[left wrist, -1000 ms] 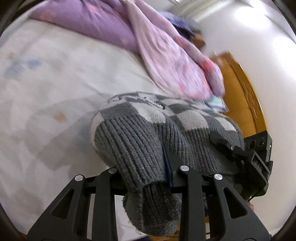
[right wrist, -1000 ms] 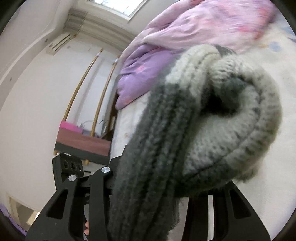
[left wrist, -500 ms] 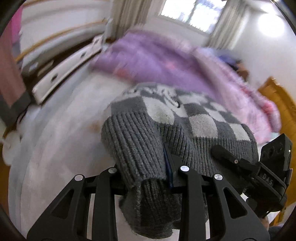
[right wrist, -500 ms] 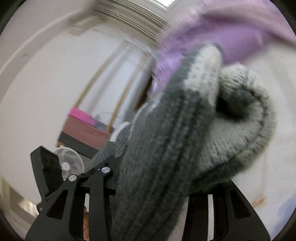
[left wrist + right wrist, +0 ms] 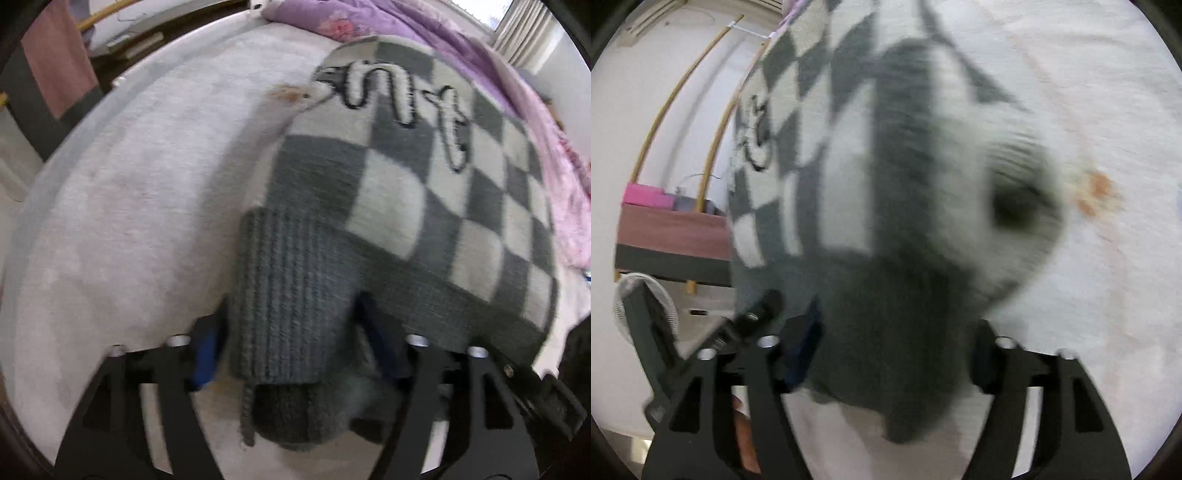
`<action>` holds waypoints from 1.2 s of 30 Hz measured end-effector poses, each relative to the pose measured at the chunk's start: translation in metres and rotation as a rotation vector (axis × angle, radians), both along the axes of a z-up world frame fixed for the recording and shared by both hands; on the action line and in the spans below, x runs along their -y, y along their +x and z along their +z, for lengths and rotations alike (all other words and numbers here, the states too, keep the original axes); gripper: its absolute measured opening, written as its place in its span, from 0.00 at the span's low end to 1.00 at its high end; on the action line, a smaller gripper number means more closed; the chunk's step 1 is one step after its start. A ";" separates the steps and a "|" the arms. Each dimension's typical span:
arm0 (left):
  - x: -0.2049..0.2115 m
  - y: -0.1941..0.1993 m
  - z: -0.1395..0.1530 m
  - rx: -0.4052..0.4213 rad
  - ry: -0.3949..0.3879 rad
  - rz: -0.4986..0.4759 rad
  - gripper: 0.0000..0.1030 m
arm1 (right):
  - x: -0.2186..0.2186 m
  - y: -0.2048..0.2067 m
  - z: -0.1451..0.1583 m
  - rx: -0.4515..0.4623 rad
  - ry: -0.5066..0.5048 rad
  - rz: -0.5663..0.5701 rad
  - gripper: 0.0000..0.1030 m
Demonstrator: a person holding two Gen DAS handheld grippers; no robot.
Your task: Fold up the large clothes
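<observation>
A grey and white checkered knit sweater [image 5: 424,192] with a dark ribbed hem lies spread over the white bed sheet [image 5: 122,221]. My left gripper [image 5: 291,339] has its fingers spread wide, with the ribbed hem bunched loosely between them. In the right wrist view the sweater [image 5: 849,177] is blurred and fills the middle. My right gripper [image 5: 890,347] also has its fingers wide apart around the hem. The other gripper's body [image 5: 738,332] shows at lower left.
A purple and pink quilt [image 5: 461,48] is heaped along the far side of the bed. An orange stain [image 5: 1097,188] marks the sheet. A desk with a pink box [image 5: 650,195] and a fan [image 5: 639,299] stand beside the bed.
Both grippers swung down toward the bed and their fingers spread apart. The sweater went from a held-up bundle to lying flat on the sheet.
</observation>
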State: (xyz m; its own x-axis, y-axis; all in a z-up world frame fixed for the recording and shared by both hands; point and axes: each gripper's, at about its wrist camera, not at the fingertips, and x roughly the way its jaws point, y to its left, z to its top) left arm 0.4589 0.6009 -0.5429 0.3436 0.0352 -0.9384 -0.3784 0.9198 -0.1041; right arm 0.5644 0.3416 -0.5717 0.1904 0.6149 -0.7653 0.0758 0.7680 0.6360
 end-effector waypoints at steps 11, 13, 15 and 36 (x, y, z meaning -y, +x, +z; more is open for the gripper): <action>0.015 -0.007 0.046 -0.041 0.071 0.020 0.83 | 0.024 -0.023 0.015 -0.053 -0.103 0.094 0.74; 0.028 -0.010 0.063 -0.038 0.091 0.004 0.84 | 0.034 -0.032 0.033 -0.032 -0.139 0.126 0.74; 0.041 -0.015 0.080 -0.037 0.115 -0.014 0.87 | 0.041 -0.032 0.056 0.017 -0.182 0.156 0.75; 0.145 -0.071 0.250 0.142 0.218 -0.122 0.87 | 0.089 -0.126 0.262 0.380 -0.323 0.185 0.83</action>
State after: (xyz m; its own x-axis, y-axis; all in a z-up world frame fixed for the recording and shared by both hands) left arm 0.3879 0.4555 -0.2929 0.4850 0.1814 -0.8555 -0.2592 0.9641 0.0575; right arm 0.4379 0.2531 -0.3094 0.4019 0.4092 -0.8192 -0.2694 0.9079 0.3213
